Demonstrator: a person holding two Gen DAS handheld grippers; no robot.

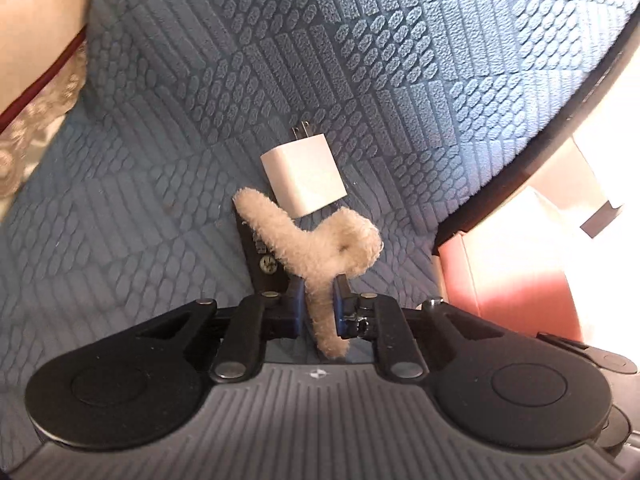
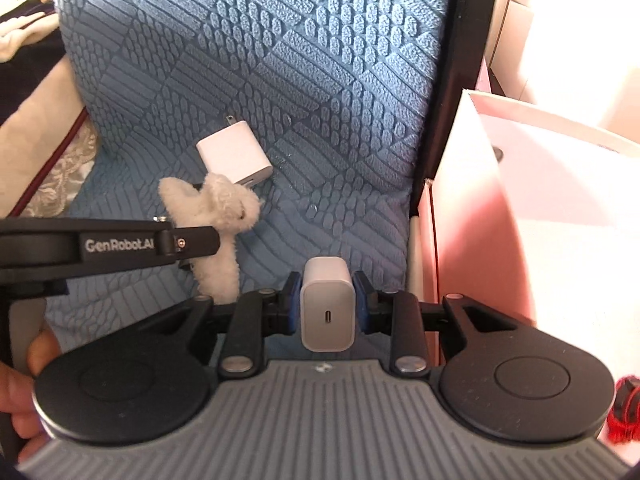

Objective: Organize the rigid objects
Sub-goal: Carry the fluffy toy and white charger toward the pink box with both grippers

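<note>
My left gripper (image 1: 318, 292) is shut on a fuzzy beige looped piece (image 1: 316, 248) and holds it just above a blue quilted cushion (image 1: 280, 60). A white wall charger (image 1: 304, 180) with two prongs lies on the cushion right beyond it. In the right wrist view the same fuzzy piece (image 2: 224, 208), left gripper (image 2: 192, 244) and lying charger (image 2: 236, 156) show at the left. My right gripper (image 2: 327, 300) is shut on a second white charger (image 2: 328, 304), its USB port facing the camera.
A pink and white open box (image 2: 520, 208) stands right of the cushion, beyond a dark edge strip (image 2: 452, 120); it also shows in the left wrist view (image 1: 520, 272). Lace-trimmed beige fabric (image 1: 36, 120) lies at the left. Something red (image 2: 624, 412) sits at the lower right.
</note>
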